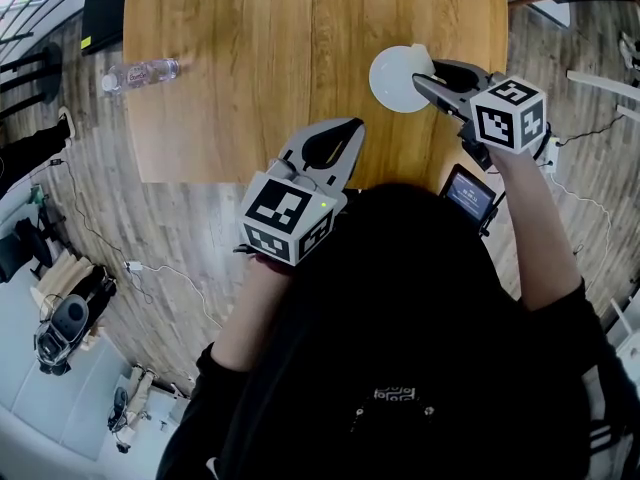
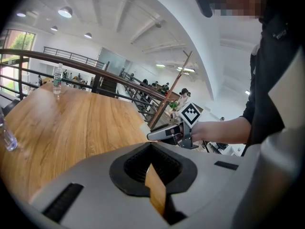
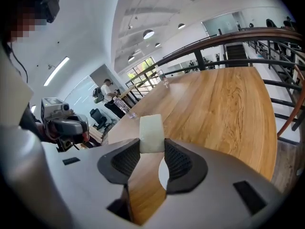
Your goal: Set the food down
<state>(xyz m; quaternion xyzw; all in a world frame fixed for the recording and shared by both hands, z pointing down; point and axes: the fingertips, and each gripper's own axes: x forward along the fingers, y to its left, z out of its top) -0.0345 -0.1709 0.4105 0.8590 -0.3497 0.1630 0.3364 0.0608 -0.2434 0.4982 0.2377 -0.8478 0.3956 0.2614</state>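
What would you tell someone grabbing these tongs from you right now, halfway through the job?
Right tongs: shut on the pale food block, held over the white plate.
Left tongs: shut, empty, over the near edge of the table.
Done: food gripped and over the plate.
Left: lower it onto the plate, then open the tongs.

Wooden table (image 1: 300,28), clear plastic bottle (image 1: 140,72) near its left edge, white plate (image 1: 392,80) toward the right.
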